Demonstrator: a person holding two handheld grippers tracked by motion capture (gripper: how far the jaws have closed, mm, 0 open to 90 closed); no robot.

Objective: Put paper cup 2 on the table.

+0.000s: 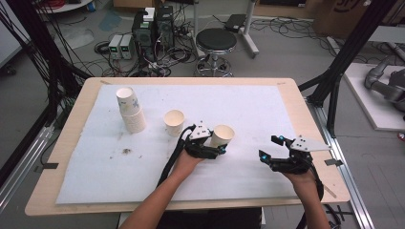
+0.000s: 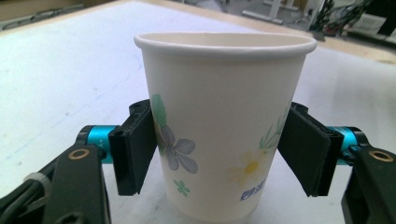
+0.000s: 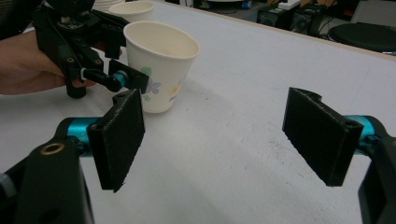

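Observation:
A flowered white paper cup point(image 2: 224, 121) stands upright on the white mat point(image 1: 143, 162) right of centre. My left gripper point(image 1: 216, 145) has its two black pads point(image 2: 135, 154) pressed against the cup's sides, low on the wall, and the cup is not dented. The right gripper view has the same cup point(image 3: 161, 65) resting on the mat with the left gripper point(image 3: 119, 77) around it. My right gripper point(image 1: 270, 147) is further right near the mat's edge, open, with nothing between its pads point(image 3: 119, 135).
A stack of paper cups point(image 1: 130, 110) stands at the mat's back left, tilted a little. A single cup point(image 1: 174, 122) stands between the stack and the held cup. A small dark stain point(image 1: 126, 151) marks the mat. Off the table's far edge are a stool point(image 1: 216, 40) and computers point(image 1: 153, 28).

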